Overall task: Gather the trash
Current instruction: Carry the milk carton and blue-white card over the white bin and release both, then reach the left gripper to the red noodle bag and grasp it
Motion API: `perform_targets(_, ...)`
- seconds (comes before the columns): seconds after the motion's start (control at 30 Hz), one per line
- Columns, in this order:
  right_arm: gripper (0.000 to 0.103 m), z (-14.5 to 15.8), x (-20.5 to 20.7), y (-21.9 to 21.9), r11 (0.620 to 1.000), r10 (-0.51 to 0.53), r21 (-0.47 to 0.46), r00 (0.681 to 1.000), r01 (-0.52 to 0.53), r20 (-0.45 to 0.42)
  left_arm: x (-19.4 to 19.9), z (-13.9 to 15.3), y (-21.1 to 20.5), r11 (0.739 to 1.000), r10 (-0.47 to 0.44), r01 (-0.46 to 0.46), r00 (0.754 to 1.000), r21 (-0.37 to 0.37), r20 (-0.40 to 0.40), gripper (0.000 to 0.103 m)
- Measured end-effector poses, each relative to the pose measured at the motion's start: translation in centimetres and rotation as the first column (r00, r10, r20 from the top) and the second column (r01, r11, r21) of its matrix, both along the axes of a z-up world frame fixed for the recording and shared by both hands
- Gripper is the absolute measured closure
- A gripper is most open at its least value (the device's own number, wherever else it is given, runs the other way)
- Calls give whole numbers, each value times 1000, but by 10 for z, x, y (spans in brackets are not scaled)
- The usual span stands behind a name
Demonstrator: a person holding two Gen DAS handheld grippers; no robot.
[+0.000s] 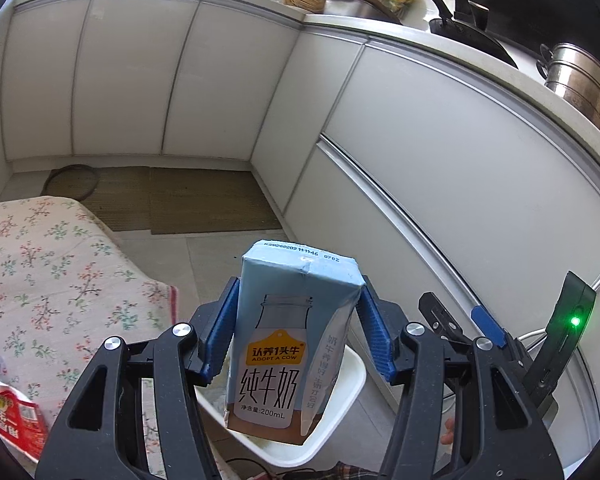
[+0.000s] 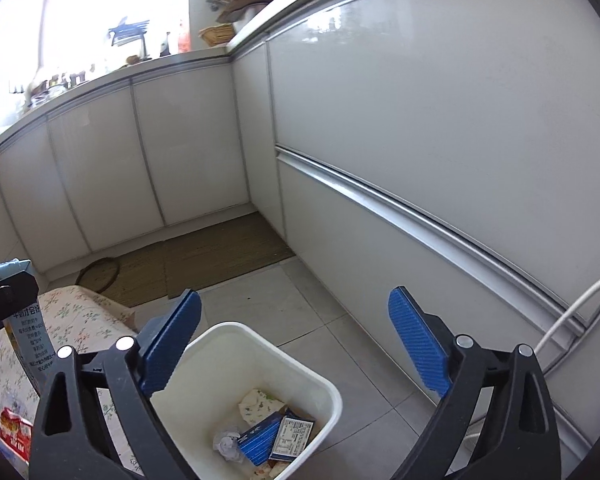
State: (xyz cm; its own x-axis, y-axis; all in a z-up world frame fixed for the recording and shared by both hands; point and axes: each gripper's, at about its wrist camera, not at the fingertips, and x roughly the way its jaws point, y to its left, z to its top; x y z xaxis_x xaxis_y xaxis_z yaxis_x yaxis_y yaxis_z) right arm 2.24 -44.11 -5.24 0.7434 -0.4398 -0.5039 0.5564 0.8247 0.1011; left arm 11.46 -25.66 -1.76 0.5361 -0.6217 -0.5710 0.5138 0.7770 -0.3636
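My left gripper (image 1: 296,328) is clamped on the carton (image 1: 288,340), blue pads pressing its two narrow sides near the top, and it hangs upright over the near rim of the bin (image 1: 340,412). A small milk box like this is probably empty and light, with thin walls that would cave under a hard squeeze, so a mild grip near the stiffer folded top suits it. My right gripper (image 2: 296,344) hovers above the bin (image 2: 260,344), fingers spread wide, holding nothing. A red wrapper (image 1: 8,412) lies on the floral cloth (image 1: 40,272).
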Motion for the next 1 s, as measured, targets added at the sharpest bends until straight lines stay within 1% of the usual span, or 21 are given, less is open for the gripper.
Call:
perform_targets(0.27,8,-1,-13,-24,994,-109,30,994,108,18,8,-16,-34,999,-36,36,998,1,-48,48)
perform_targets(0.37,8,-2,-14,-31,991,-127,45,992,126,16,11,-24,-44,999,-43,44,997,16,-59,47)
perform_targets(0.5,8,-3,-14,-32,991,-130,38,991,130,10,13,-29,-48,999,-39,41,997,24,-64,37)
perform_targets(0.53,8,-3,-14,-31,991,-128,34,992,128,11,13,-30,-47,999,-36,38,998,27,-61,37)
perform_targets(0.67,8,-1,-12,-25,993,-116,19,993,116,13,14,-31,-35,999,10,-7,998,46,-55,33)
perform_targets(0.77,7,-1,-8,-17,996,-93,16,996,92,9,13,-33,-22,996,60,-57,997,72,-47,26)
perform_targets(0.83,7,-3,-4,-8,998,-60,18,998,60,2,11,-36,-10,992,91,-86,995,92,-49,22)
perform_targets(0.87,7,-3,-1,-3,999,-43,16,999,43,-3,11,-37,-4,990,107,-101,993,103,-52,21)
perform_targets(1.0,7,-4,10,24,999,30,-18,999,-31,-30,6,-43,25,976,181,-171,982,135,-62,17)
